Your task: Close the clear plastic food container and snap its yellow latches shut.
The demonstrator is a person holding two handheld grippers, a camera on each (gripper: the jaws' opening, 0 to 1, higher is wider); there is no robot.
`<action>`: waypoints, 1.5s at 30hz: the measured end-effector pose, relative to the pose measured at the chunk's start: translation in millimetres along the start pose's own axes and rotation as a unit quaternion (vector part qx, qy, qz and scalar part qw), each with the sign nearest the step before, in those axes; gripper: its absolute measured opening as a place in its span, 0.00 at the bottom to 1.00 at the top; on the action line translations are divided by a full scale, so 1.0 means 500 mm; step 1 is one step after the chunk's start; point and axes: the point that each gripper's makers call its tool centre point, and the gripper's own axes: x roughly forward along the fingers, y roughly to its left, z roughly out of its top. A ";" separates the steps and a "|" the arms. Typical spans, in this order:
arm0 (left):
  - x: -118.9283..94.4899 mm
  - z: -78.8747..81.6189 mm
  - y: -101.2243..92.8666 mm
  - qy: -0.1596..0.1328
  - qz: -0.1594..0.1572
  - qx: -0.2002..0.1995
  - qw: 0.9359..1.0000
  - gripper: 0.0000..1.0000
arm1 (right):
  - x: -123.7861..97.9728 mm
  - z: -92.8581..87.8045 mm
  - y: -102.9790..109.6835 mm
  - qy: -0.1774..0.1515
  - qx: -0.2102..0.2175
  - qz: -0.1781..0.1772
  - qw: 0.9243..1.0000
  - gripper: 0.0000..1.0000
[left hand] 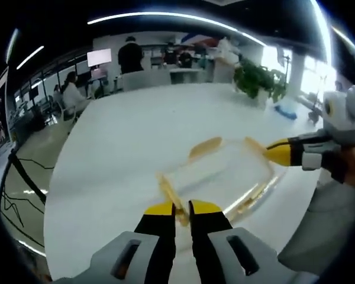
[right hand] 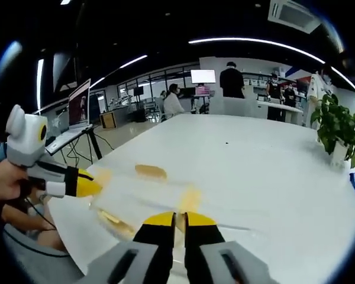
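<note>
Clear rectangular plastic food container (left hand: pixel 216 174) with yellow latches, resting on the white tabletop (left hand: pixel 136 142), lid seemingly down. Left gripper (left hand: pixel 181 208) at the container's near short side, jaws almost together around a yellow latch (left hand: pixel 171 195); right gripper (right hand: pixel 173 219) at the opposite side, jaws nearly closed on another yellow latch (right hand: pixel 188 198). Probably light, stiff, slick and prone to sliding: best pinched at the latch tabs, pressed toward the container walls.
</note>
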 end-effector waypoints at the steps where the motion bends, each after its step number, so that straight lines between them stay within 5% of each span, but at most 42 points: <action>1: 0.002 0.001 -0.004 0.000 -0.002 0.001 1.000 0.05 | -0.004 -0.001 -0.006 0.001 0.002 -0.003 1.000 0.01; 28: 0.053 0.032 -0.146 -0.001 -0.065 0.025 0.998 0.06 | -0.085 -0.021 -0.133 0.002 0.025 -0.066 0.998 0.01; 45: 0.064 0.032 -0.197 0.005 -0.101 0.049 0.994 0.07 | -0.101 -0.027 -0.178 0.006 0.022 -0.076 0.997 0.00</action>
